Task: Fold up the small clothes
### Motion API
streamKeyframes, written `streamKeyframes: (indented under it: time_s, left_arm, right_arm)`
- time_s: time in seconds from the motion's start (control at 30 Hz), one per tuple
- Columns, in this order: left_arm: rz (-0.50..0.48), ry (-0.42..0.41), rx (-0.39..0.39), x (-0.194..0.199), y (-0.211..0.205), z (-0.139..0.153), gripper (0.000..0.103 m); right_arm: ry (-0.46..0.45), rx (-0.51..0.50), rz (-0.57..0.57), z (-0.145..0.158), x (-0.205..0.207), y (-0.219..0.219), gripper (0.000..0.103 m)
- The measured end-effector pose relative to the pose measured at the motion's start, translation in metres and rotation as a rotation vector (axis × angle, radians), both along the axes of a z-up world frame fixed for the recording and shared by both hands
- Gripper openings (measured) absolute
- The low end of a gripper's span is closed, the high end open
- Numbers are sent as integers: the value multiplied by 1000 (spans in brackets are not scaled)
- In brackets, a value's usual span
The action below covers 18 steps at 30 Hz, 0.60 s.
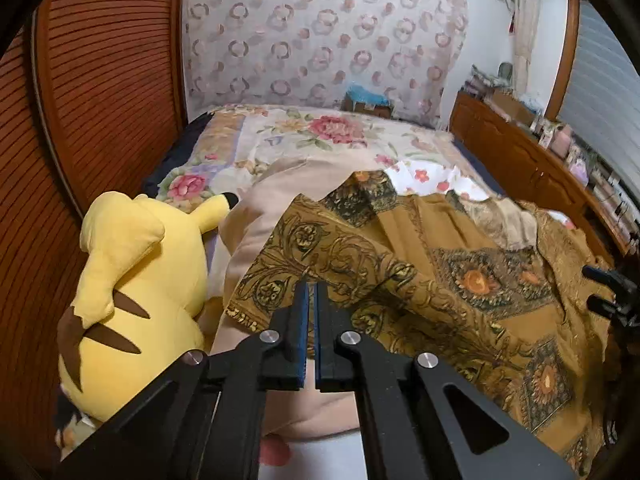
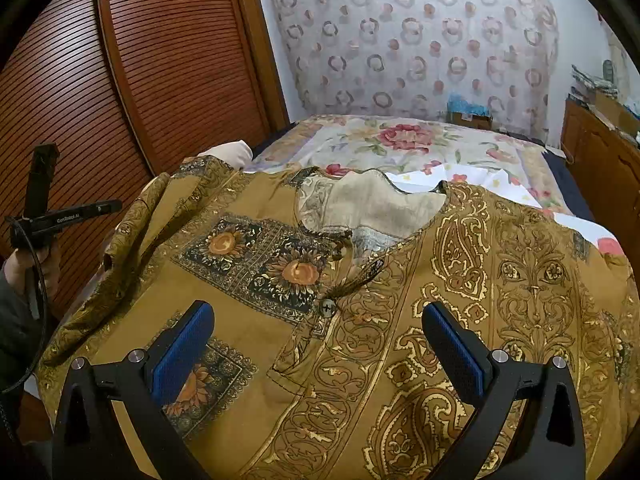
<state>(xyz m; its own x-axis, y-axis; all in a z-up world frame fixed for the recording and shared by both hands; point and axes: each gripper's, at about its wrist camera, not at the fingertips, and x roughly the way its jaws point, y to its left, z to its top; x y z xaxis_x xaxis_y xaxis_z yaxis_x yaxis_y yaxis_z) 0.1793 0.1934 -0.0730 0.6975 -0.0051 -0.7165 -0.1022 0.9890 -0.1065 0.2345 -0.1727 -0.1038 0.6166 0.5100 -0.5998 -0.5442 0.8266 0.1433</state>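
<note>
A mustard-gold patterned shirt [image 2: 360, 288] with paisley and sunflower prints lies spread on the bed, neck opening [image 2: 372, 208] facing away, a button [image 2: 329, 305] at its placket. My right gripper [image 2: 316, 320] is open just above the shirt's front, blue pads apart. My left gripper [image 1: 312, 292] is shut, its pads nearly touching, at the shirt's [image 1: 420, 280] left sleeve edge; whether cloth is pinched between them is not visible. The left gripper also shows at the left edge of the right wrist view [image 2: 52, 216].
A yellow Pikachu plush [image 1: 132, 296] lies left of the shirt on a beige cloth [image 1: 276, 204]. The floral bedspread [image 2: 400, 144] stretches beyond. A brown louvred wardrobe [image 2: 140, 72] stands at left, a wooden headboard shelf [image 1: 528, 172] at right.
</note>
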Motion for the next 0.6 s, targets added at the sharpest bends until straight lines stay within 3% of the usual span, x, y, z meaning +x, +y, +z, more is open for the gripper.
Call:
streamKeyframes:
  time_s: [0.03,0.07,0.1,0.2,0.27,0.33,0.4,0.47,0.6]
  left_arm:
    - [-16,17,5,2,-1,-2,21]
    - [-35,32,13,3,-3,-6,44]
    - [-49,45,16,5,-4,-10,55]
    - [-50,104,24,13,-2,-27,56]
    - [-36,98,29,15,0,-30,56]
    - [-42,76,31,18,2,-29,52]
    - [-59,76,17,22,2,-30,27]
    - [-73,91,35,25,-1,-32,16]
    - [-85,97,89,24,-9,-29,4]
  right_arm:
    - [-1,0,1,0,0,1,103]
    - [-1,2,1,0,0,1,103]
    - [0,3,2,0,0,1,103]
    - [-1,3,2,0,1,1,103]
    - [-2,3,0,0,1,1,103]
    - [-1,6,-5,1,2,0,103]
    - [-2,7,-10,1,2,-1,103]
    - [-2,8,-16,1,2,-4,103]
    - [2,14,-23,1,2,-8,103]
